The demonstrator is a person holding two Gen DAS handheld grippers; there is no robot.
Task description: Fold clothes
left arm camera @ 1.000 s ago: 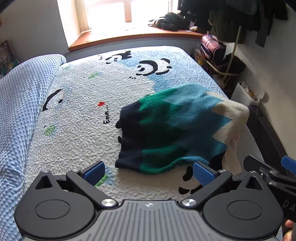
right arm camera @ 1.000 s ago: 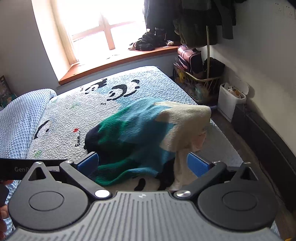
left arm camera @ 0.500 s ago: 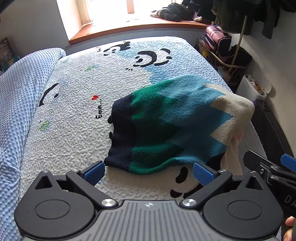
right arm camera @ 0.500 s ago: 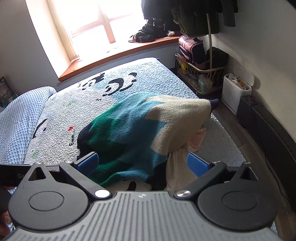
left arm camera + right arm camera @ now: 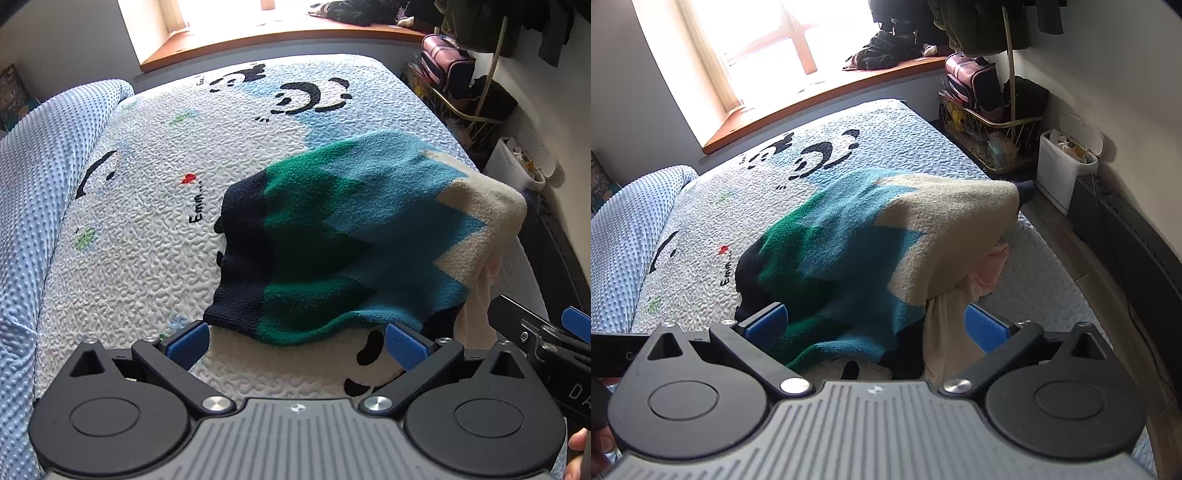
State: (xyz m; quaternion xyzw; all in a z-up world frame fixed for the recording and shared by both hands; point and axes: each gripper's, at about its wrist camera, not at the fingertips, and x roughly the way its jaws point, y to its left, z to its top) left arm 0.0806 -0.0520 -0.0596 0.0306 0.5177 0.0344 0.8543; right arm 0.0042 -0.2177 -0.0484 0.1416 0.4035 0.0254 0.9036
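A knitted sweater (image 5: 351, 236) in navy, green, blue and cream lies heaped over other clothes on the panda-print bed cover (image 5: 155, 206). It also shows in the right wrist view (image 5: 857, 251). Cream and pink garments (image 5: 982, 273) stick out under its right side. My left gripper (image 5: 295, 341) is open, just short of the sweater's near hem. My right gripper (image 5: 875, 325) is open, its blue pads either side of the sweater's near edge, holding nothing.
A light blue dotted blanket (image 5: 33, 192) lies along the bed's left side. Right of the bed stand a wire basket (image 5: 993, 136) with bags, a white bin (image 5: 1067, 162) and a dark low unit. Clothes lie on the window sill (image 5: 886, 55).
Both grippers have moved forward and down toward the sweater, which now fills more of both views. Jaws stayed open. The sweater has not moved.
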